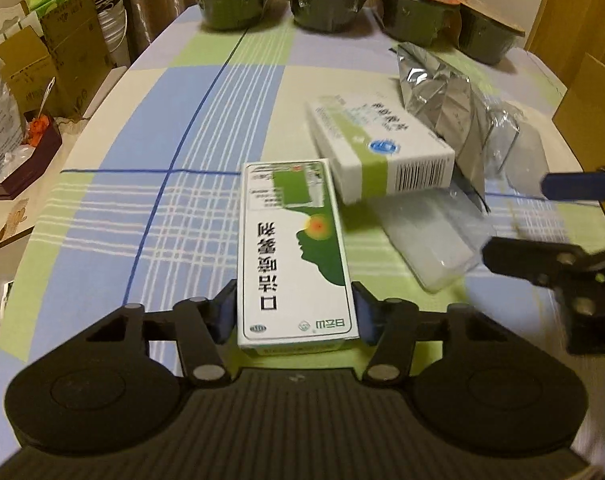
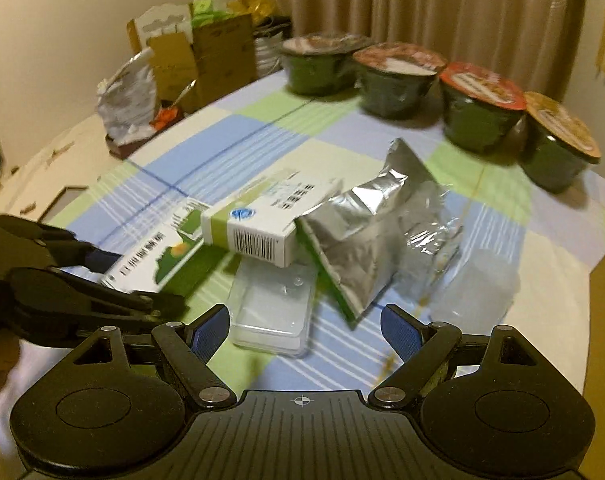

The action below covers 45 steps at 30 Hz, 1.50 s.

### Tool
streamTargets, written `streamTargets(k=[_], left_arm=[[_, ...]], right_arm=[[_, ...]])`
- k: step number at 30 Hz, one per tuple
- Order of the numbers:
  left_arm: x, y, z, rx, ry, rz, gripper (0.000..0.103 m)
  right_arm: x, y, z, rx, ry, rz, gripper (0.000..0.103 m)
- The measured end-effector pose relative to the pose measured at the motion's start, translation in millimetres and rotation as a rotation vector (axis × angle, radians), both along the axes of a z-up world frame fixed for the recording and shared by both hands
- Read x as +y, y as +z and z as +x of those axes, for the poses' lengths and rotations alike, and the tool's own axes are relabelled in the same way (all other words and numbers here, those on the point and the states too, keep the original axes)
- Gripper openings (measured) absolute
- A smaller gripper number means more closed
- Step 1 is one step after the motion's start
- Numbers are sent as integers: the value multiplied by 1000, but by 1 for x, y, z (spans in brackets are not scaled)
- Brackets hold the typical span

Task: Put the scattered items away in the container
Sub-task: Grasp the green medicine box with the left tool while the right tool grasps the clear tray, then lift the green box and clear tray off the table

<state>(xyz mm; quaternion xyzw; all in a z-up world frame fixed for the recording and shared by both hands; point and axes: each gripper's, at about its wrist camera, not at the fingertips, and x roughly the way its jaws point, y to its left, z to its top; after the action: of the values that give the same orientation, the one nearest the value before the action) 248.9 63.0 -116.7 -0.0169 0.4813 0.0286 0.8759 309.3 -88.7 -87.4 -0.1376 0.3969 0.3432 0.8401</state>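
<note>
The left claw [image 1: 296, 316] holds the green box [image 1: 294, 256], long side pointing straight ahead. The right claw [image 2: 304, 330] is wide and empty. The clear tray [image 2: 272, 312] lies just ahead of it on the counter [image 1: 150, 216].

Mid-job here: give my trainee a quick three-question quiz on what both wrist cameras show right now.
1. True or false: the left gripper is shut on the green-and-white spray box.
2. What rests partly on the clear plastic case?
A. a noodle bowl
B. the barcode box
C. a spoon
3. Fill in: the right gripper is ____, holding nothing.

Key: 1 true; 2 B; 3 open.
</note>
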Motion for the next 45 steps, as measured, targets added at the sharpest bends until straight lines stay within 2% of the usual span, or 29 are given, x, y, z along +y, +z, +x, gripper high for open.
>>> streamTargets(k=[6, 11, 12, 13, 14, 15, 16, 18, 22, 25, 33, 36, 39, 41, 42, 43, 45], left_arm=[[7, 3, -15, 28, -19, 14, 51], [10, 3, -15, 30, -13, 9, 51], [9, 3, -15, 29, -15, 12, 51], [9, 3, -15, 27, -16, 14, 52], [9, 2, -14, 25, -14, 15, 54], [10, 2, -13, 23, -12, 17, 60], [10, 1, -13, 21, -10, 18, 61], [12, 0, -11, 14, -6, 15, 61], [12, 1, -7, 0, -5, 24, 59], [9, 1, -6, 7, -21, 21, 51], [-5, 5, -29, 43, -99, -18, 51], [-21, 6, -43, 53, -165, -36, 51], [-39, 6, -51, 52, -230, -32, 51], [-48, 5, -50, 53, -253, -21, 51], [-52, 5, -49, 56, -262, -17, 51], [-53, 5, -47, 57, -266, -17, 51], [-55, 5, -42, 53, -265, -19, 51]], right_arm=[[6, -12, 8, 105, -23, 47, 89], [18, -19, 8, 106, -5, 32, 89], [20, -21, 9, 106, -11, 30, 86], [21, -23, 11, 108, -18, 28, 73], [23, -25, 13, 113, -24, 28, 68], [24, -27, 16, 114, -31, 26, 68], [25, -27, 17, 110, -36, 25, 67], [27, -31, 18, 105, -45, 10, 61], [27, -27, 15, 120, -56, -12, 60], [21, -19, 7, 131, -61, -31, 60], [-18, -4, -28, 165, -78, -74, 60], [-32, -4, -42, 153, -87, -108, 60], [-47, -11, -53, 186, -116, -120, 60], [-51, -14, -57, 203, -109, -130, 67], [-52, -14, -58, 195, -107, -131, 82], [-53, -13, -58, 181, -103, -125, 86], [-56, -12, -55, 172, -106, -109, 86]])
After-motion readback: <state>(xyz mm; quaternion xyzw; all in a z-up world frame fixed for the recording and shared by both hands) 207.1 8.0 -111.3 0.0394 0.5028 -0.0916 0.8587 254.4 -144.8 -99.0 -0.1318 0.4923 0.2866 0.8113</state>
